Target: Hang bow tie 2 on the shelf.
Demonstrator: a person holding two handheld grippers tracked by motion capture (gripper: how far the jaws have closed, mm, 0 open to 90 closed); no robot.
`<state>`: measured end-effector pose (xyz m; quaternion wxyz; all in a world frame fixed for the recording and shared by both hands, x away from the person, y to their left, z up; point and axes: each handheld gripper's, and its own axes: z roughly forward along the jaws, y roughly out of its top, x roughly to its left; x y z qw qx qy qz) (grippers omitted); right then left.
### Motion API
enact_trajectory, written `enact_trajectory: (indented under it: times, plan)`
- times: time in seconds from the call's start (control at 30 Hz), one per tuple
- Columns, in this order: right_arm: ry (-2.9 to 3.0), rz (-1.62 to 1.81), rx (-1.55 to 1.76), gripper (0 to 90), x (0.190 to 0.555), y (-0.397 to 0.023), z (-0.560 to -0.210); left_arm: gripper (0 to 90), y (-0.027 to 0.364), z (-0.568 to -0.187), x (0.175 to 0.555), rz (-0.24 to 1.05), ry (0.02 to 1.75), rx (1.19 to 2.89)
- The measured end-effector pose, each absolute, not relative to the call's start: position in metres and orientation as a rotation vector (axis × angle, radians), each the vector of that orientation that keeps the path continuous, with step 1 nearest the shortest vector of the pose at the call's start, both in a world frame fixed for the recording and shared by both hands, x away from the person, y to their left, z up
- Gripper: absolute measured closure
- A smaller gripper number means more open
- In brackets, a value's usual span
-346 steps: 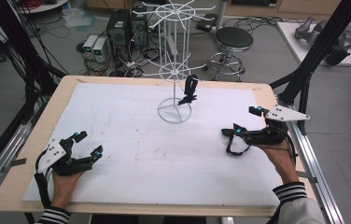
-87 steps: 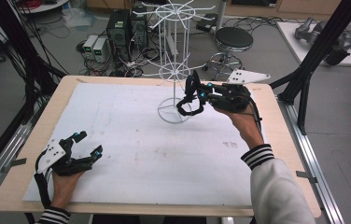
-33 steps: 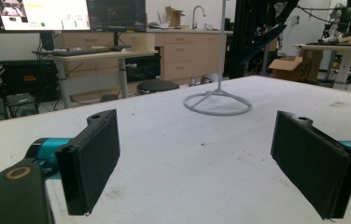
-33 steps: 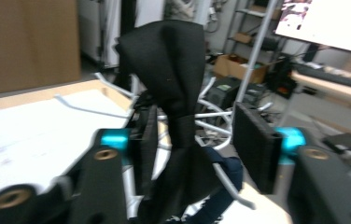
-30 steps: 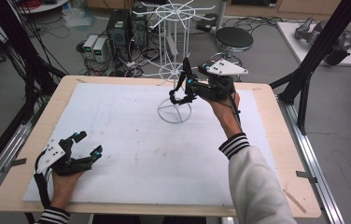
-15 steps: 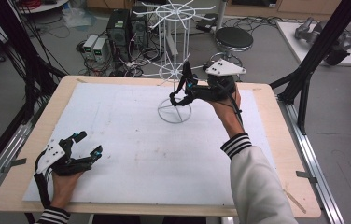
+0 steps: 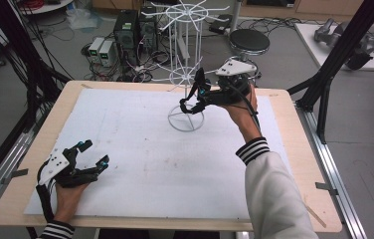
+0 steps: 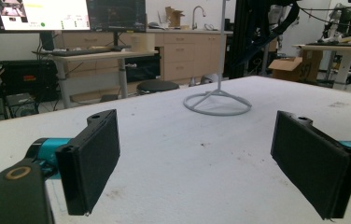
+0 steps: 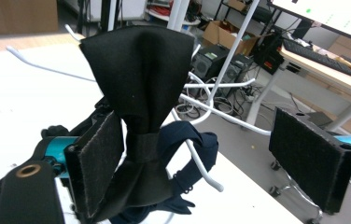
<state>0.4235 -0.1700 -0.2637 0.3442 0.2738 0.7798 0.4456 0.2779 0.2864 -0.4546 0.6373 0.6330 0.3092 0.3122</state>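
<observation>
Bow tie (image 9: 141, 112) hangs on a lower arm of the white wire rack (image 7: 185, 79), strap looped over the prong so it stays up w/o my help. In the right gripper view the black bow sits upright just in front of my right gripper (image 9: 211, 163), dark blue strap (image 9: 187, 140) curled round the white prong (image 9: 201, 168) below it. Jaws on that side have just been opening and now stand wide apart; the bow lies close against the left pad, the far pad is well clear, so I judge no squeeze on it, i.e. it's let go and the rack carries the weight. From the high view my right hand (image 7: 234, 97) reaches across the white mat (image 7: 140, 149) to the rack at the far edge, gripper about level w/ that lower ring of arms, which is why the tie could be slid on from the side.

Left gripper (image 7: 83, 162) rests near the front-left corner of the mat, jaws wide open, nothing btwn them; parked there to keep out of the way. Its own view looks along the mat to the rack's ring base (image 8: 218, 102).

Next, by my guess: back the right gripper off straight, so a pad doesn't drag the tie off the prong.
</observation>
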Motion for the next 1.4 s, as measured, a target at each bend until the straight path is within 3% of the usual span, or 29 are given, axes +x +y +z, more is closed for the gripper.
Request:
enact_trajectory:
  times: [1.07,1.4]
  plan:
    - [2.102,1.052,0.7,12.2,0.417,-0.175,-0.27,15.9,0.286,-0.455,0.278,0.713,0.706,1.443]
    - [2.059,1.228,0.698,11.0,0.386,-0.182,-0.263,16.0,0.286,-0.455,0.278,0.709,0.71,1.437]
